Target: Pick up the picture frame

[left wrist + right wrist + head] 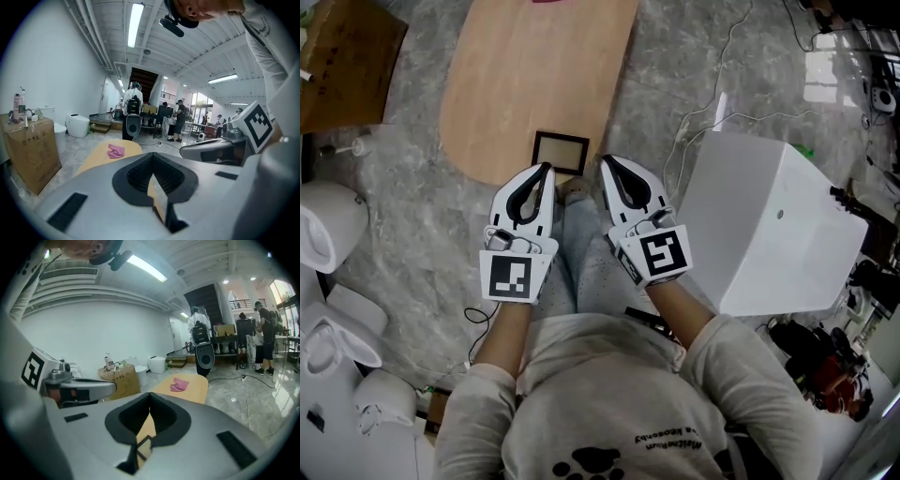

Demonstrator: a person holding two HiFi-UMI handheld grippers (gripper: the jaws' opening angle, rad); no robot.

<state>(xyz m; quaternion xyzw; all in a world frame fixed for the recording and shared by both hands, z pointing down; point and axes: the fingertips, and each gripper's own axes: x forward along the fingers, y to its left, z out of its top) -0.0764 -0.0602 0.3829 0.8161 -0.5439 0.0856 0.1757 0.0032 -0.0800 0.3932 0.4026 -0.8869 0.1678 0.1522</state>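
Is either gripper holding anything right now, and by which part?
Nothing is held. The left gripper and right gripper are both shut and empty; the picture frame lies on the wooden table, in neither gripper.

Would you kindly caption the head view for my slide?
Shut left gripper and shut right gripper poised by the picture frame on the wooden table.

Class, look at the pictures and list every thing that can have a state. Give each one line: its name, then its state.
picture frame, lying flat on the near end of the table, not held
left gripper, shut, holding nothing
right gripper, shut, holding nothing
pink cloth, crumpled, lying on the table's far end
table, standing, bearing the frame and the cloth
cardboard box, closed, small bottles on top
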